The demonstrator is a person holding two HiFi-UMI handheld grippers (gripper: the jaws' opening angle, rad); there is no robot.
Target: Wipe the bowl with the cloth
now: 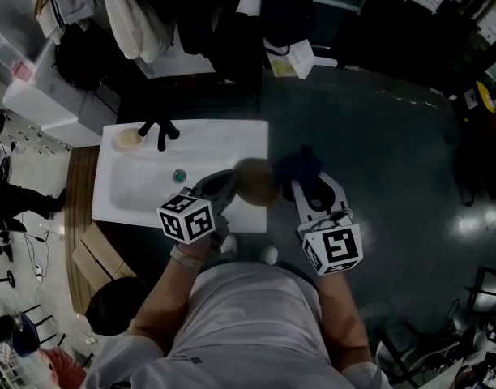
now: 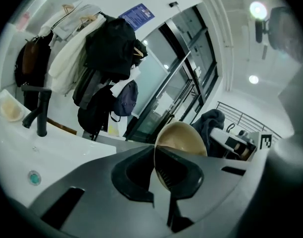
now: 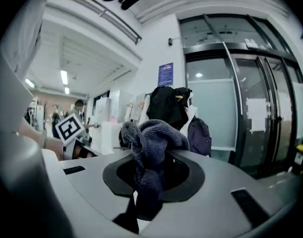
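Observation:
A tan bowl (image 1: pixel 257 181) hangs in the air at the right edge of the white sink (image 1: pixel 143 186), held by its rim. My left gripper (image 1: pixel 225 186) is shut on that rim; in the left gripper view the bowl (image 2: pixel 180 143) stands on edge between the jaws. Just right of the bowl, my right gripper (image 1: pixel 303 186) is shut on a bunched dark blue cloth (image 1: pixel 299 167). In the right gripper view the cloth (image 3: pixel 150 145) bulges up out of the closed jaws. Cloth and bowl are close together; whether they touch is unclear.
The sink has a black tap (image 1: pixel 160 130), a drain plug (image 1: pixel 179 175) and a small dish (image 1: pixel 130 138) at its back left corner. Coats and bags (image 1: pixel 207 14) hang behind it. A dark glossy floor (image 1: pixel 394 152) lies to the right. Cardboard boxes (image 1: pixel 96 258) sit at left.

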